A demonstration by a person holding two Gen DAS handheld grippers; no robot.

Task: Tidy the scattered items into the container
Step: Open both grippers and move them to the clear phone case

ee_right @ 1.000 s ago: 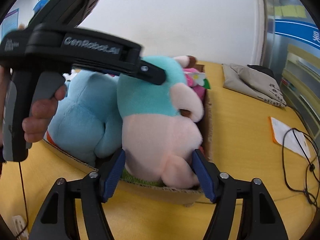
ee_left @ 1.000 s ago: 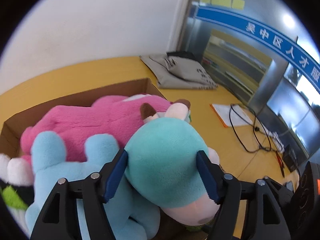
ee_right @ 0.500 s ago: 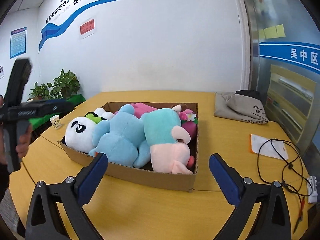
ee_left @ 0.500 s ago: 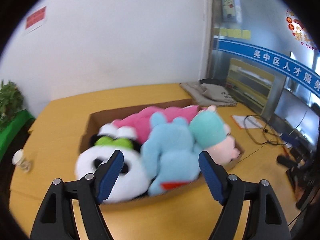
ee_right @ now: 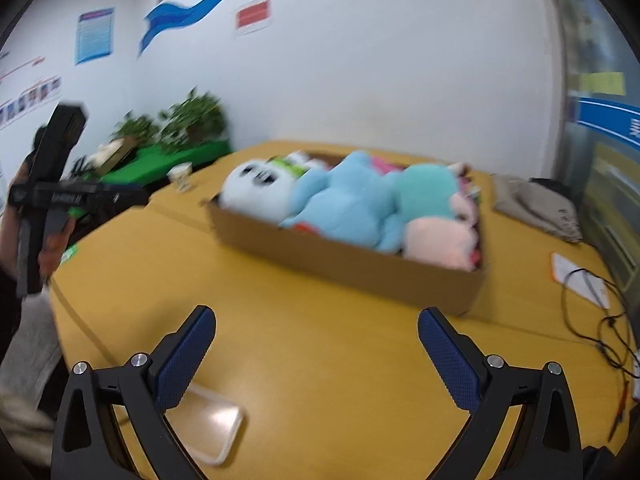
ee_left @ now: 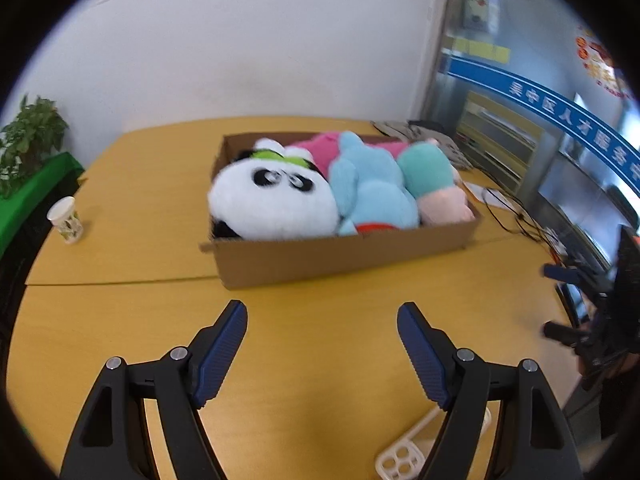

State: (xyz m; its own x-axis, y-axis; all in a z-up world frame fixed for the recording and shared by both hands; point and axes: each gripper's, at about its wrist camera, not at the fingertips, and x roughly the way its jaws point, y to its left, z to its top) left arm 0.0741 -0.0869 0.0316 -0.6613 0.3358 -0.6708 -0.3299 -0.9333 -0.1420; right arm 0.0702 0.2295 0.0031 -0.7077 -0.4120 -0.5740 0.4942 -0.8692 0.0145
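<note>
Both grippers are matte black plastic. The left gripper (ee_left: pixel 322 316) and right gripper (ee_right: pixel 317 322) each carry two dark blue, fine-textured pads (ee_right: pixel 184 356) and silver round screw heads (ee_left: pixel 179 353) at the finger pivots. The left hand (ee_right: pixel 54 240) shows bare skin gripping a black handle.

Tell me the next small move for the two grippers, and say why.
Probably none beyond setting them down: the task looks finished. The panda, blue plush and teal-and-pink plush all lie inside the cardboard box, with a pink plush behind them. The left gripper and right gripper are open, empty and apart from the box; no toy shows on the table.
</note>
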